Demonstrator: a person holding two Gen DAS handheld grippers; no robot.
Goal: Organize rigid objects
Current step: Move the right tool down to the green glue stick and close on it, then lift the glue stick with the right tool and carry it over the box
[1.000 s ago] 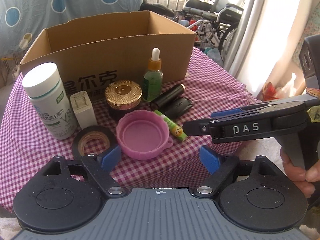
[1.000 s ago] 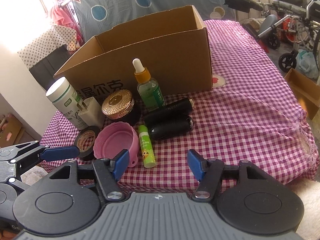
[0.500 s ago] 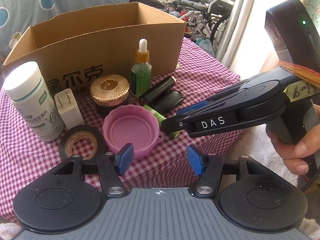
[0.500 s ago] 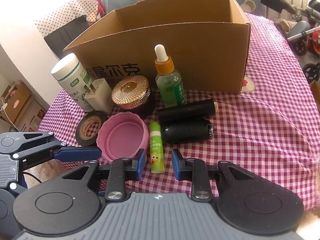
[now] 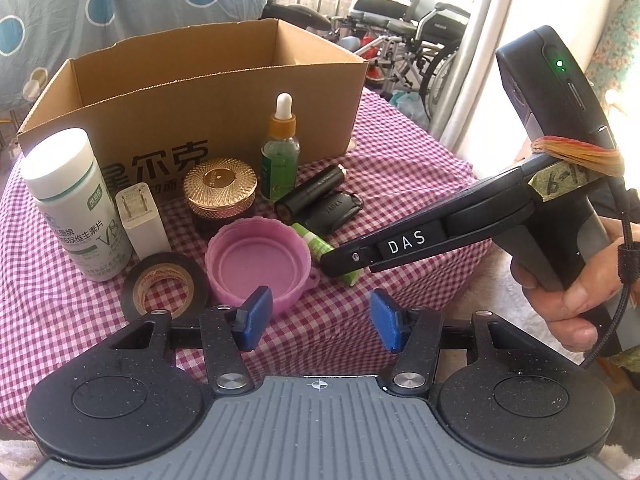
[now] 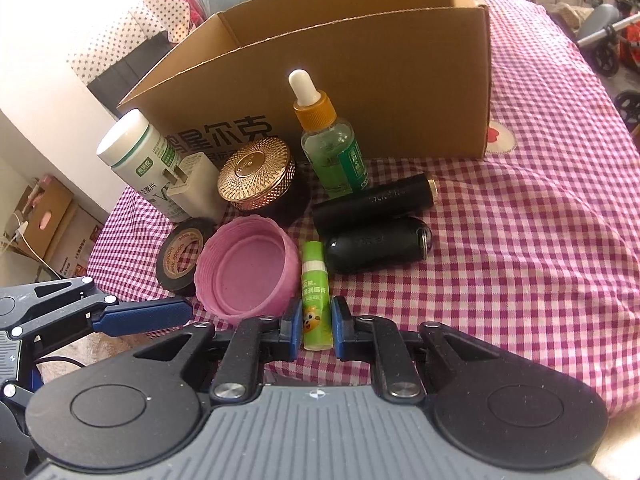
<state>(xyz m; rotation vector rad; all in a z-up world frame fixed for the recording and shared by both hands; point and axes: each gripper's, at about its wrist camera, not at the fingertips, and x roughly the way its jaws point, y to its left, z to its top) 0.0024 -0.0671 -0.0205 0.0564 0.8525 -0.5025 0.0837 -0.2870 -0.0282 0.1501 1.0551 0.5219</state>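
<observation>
Right wrist view, left to right. At the lower left edge the left gripper [image 6: 140, 316] enters, its jaws closing with nothing between them. Upper left of centre stands a white pill bottle [image 6: 136, 156], a white charger plug [image 6: 196, 192] just beside it, then a gold-lidded jar [image 6: 256, 176]. Below these lie a roll of black tape [image 6: 182, 254] and a pink cap [image 6: 248, 272], touching each other. At lower centre the right gripper [image 6: 316, 326] has both blue pads pressed on the near end of the green lip balm tube [image 6: 316, 292], which lies on the checked tablecloth [image 6: 520, 260] just right of the pink cap. Above it stands a green dropper bottle [image 6: 332, 148]; to the right lie a black cylinder [image 6: 372, 204] and a black key fob [image 6: 376, 250], side by side. The open cardboard box [image 6: 360, 92] stands behind all items.
</observation>
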